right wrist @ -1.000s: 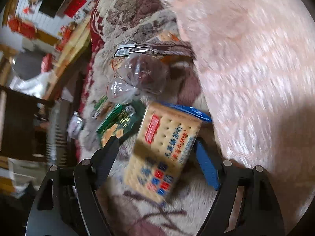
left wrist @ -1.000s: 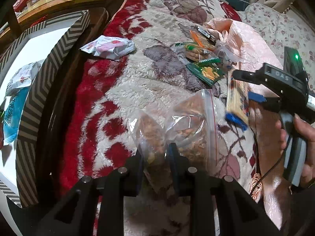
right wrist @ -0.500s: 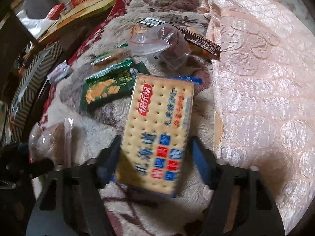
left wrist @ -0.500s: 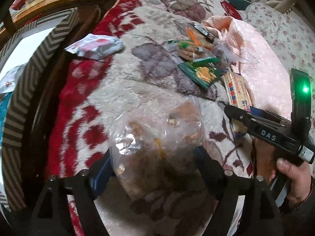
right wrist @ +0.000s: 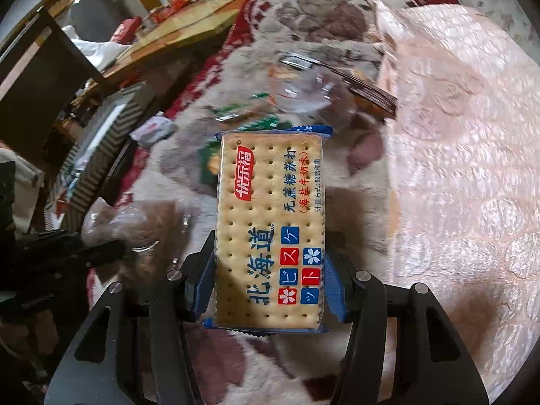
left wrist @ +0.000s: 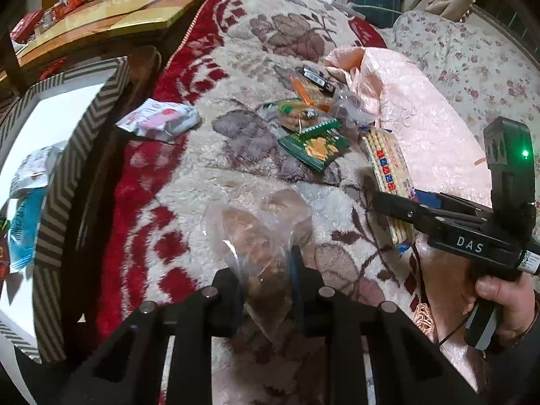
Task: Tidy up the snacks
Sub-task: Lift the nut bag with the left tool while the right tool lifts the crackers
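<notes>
My left gripper (left wrist: 266,278) is shut on a clear bag of brown snacks (left wrist: 260,233) and holds it over the plush blanket. My right gripper (right wrist: 270,270) is shut on a cracker pack (right wrist: 270,229) with a blue wrapper, held just above the blanket; the pack also shows in the left wrist view (left wrist: 388,172). A green snack packet (left wrist: 314,146), an orange packet (left wrist: 308,89) and a pink-white packet (left wrist: 158,119) lie on the blanket farther off.
A box with a chevron rim (left wrist: 81,155) stands at the left and holds several packets. A pink quilted cushion (left wrist: 422,114) lies at the right. A wooden table (left wrist: 111,13) stands at the back left.
My left gripper opened around the clear bag, then closed on it again. My right gripper closed on the cracker pack and raised it slightly.
</notes>
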`<state>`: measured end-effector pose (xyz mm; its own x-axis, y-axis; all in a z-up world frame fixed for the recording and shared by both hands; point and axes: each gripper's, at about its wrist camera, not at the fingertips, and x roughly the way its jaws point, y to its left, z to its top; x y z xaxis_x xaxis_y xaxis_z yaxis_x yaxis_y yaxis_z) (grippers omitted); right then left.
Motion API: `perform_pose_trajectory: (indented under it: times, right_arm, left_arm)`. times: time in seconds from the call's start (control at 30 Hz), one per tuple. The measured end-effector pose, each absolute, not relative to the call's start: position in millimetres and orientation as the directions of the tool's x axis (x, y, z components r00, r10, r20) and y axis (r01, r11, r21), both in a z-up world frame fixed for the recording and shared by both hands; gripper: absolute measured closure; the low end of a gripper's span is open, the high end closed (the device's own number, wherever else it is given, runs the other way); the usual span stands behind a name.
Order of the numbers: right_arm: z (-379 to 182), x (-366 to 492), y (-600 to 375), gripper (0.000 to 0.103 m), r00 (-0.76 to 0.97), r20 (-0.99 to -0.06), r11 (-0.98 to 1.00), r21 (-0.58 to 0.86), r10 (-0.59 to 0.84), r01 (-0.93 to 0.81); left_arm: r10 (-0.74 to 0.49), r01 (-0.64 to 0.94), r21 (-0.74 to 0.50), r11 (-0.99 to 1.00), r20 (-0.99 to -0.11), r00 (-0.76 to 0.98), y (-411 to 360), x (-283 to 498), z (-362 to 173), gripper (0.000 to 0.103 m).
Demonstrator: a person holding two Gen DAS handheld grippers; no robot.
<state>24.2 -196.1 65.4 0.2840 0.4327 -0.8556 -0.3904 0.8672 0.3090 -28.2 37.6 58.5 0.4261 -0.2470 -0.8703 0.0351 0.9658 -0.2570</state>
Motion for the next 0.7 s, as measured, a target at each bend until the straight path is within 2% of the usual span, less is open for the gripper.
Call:
perform_pose_trajectory:
  times: [0.37, 0.7]
  right_arm:
    - [88, 20, -154, 0.049, 0.267, -0.83, 0.82, 0.333, 0.489, -0.466]
    - [111, 19, -98, 0.049, 0.254, -0.815, 0.768, 0.317, 0.52, -0.556]
  left_arm:
    - [-0.165, -0.016, -0.199, 0.98, -0.85, 0.5, 65, -41, 86, 0.079]
    - [-0.071, -0.133, -0.177, 0.975, -0.819, 0.57, 122, -50, 111, 0.079]
